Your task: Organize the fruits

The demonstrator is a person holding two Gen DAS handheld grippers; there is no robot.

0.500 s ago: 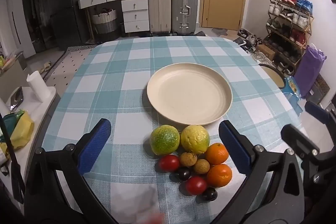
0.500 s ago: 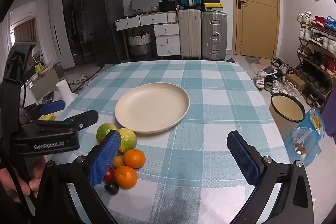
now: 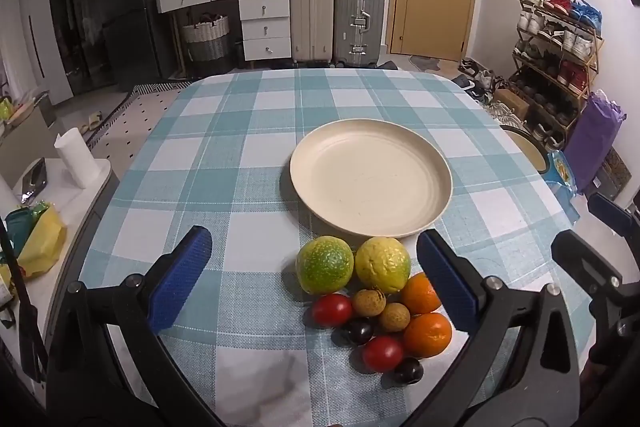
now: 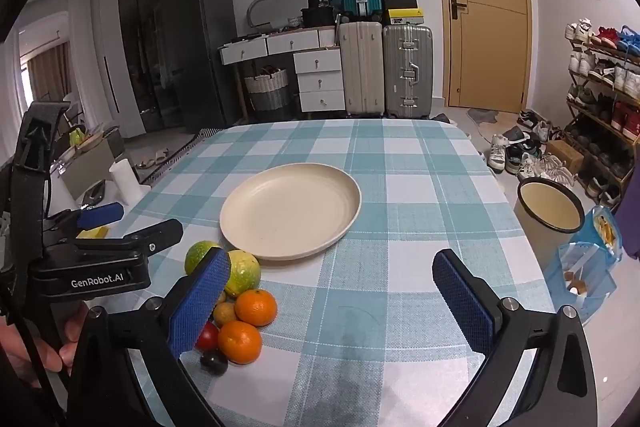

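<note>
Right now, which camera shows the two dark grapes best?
The left wrist view: both dark grapes sit unobstructed between tomatoes and oranges. The right wrist view shows only one grape clearly; the right gripper's blue finger covers that part of the pile.

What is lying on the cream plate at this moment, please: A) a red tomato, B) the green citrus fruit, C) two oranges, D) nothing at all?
D: the plate is bare, and every fruit, including the oranges, sits on the tablecloth just in front of it.
</note>
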